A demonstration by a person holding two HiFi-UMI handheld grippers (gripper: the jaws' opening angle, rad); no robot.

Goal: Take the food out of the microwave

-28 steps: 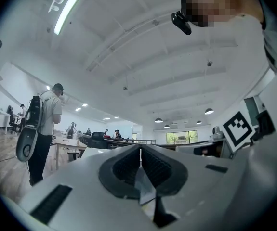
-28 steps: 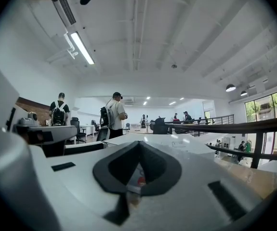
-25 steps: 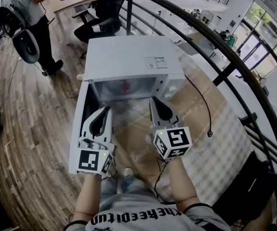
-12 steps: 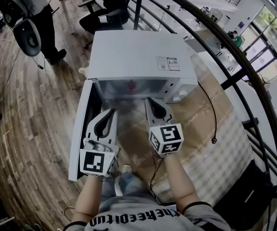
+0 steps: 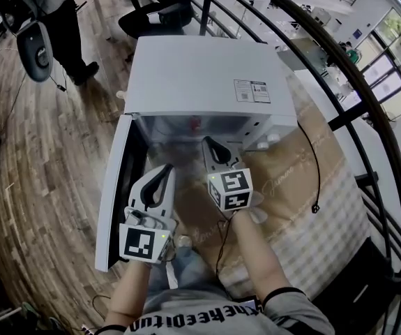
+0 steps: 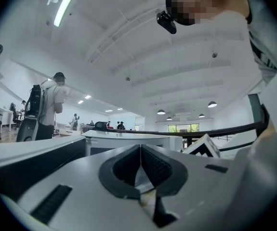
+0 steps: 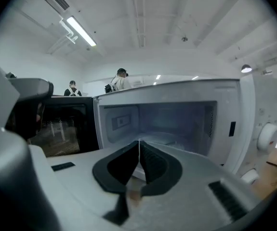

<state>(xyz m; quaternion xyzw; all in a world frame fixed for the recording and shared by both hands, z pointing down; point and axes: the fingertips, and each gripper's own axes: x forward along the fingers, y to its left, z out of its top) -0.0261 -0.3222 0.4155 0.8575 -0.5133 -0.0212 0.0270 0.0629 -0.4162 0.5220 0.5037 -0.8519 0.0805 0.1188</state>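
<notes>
Head view looks down on the white microwave (image 5: 201, 75), where a small red thing (image 5: 195, 123) shows deep in the lit cavity; it is too small to say what food it is. The right gripper view looks straight into that cavity (image 7: 169, 121) and I can make out only a pale floor there, not the red thing. The door (image 5: 118, 187) stands swung wide to the left. The right gripper (image 5: 211, 146) is just before the opening, nose toward it, its jaws pressed together with nothing between them (image 7: 139, 144). The left gripper (image 5: 166, 169) is lower and to the left, beside the door, tilted up at the ceiling, its jaws likewise closed on nothing (image 6: 140, 148). The microwave sits on a table (image 5: 294, 180) under a tan cloth, with a black cable (image 5: 313, 176) trailing across it. A person (image 5: 47, 5) stands off on the wooden floor (image 5: 47, 152).
</notes>
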